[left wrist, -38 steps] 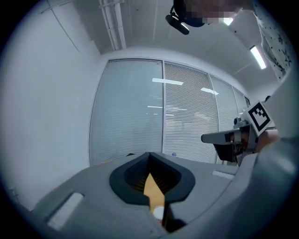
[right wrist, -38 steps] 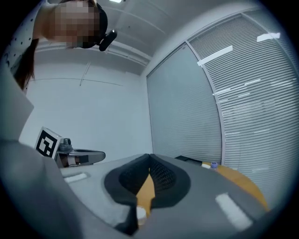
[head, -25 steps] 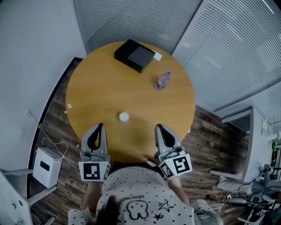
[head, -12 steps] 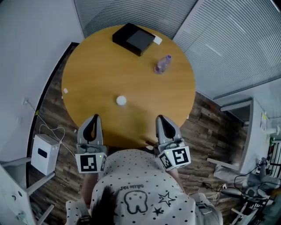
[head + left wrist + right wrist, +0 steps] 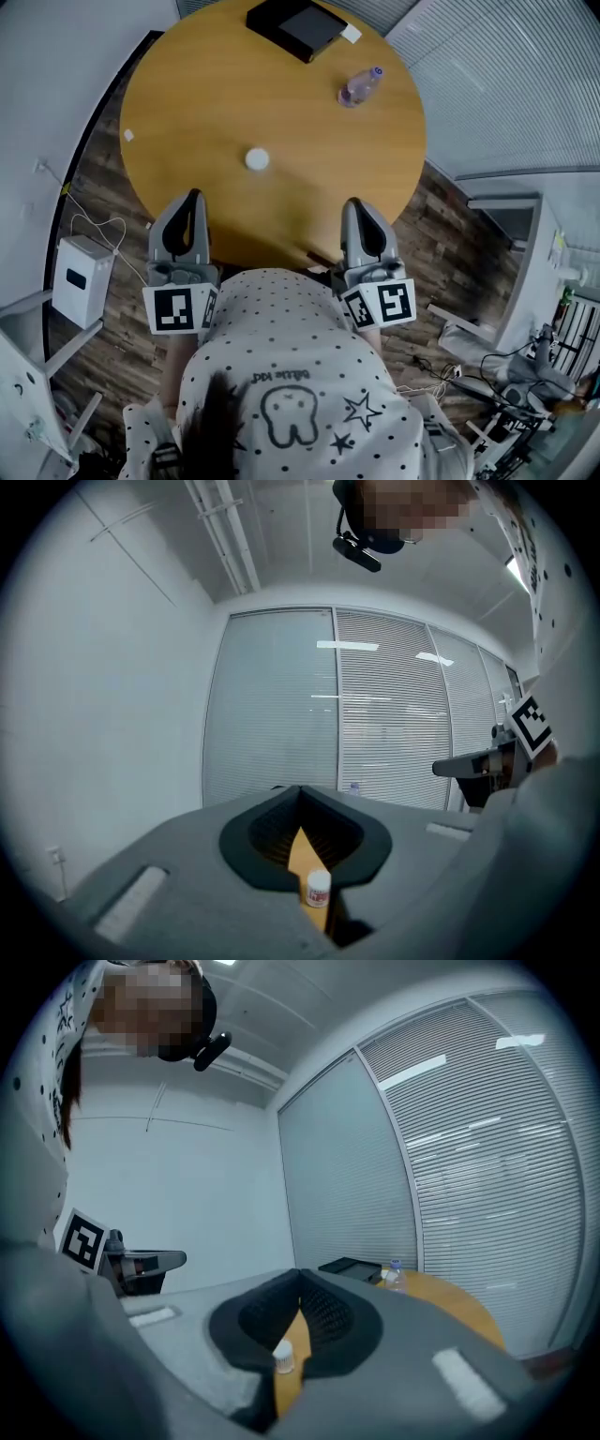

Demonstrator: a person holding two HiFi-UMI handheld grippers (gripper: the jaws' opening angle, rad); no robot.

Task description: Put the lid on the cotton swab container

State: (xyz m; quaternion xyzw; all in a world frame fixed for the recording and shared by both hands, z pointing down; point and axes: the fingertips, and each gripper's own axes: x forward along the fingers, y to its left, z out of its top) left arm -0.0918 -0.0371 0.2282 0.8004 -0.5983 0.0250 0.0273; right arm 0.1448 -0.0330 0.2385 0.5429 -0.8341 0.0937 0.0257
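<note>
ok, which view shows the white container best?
Head view: the white container stands clear on the table, seen from above. Left gripper view shows it side-on in a narrow gap; right gripper view likewise, smaller.

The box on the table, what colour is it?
The box is black; head view shows it best.

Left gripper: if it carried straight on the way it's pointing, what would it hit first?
Probably the small white container on the table: seen from the shut left gripper, it sits just right of its line and low, so the gripper might pass over it. Depth is unclear.
</note>
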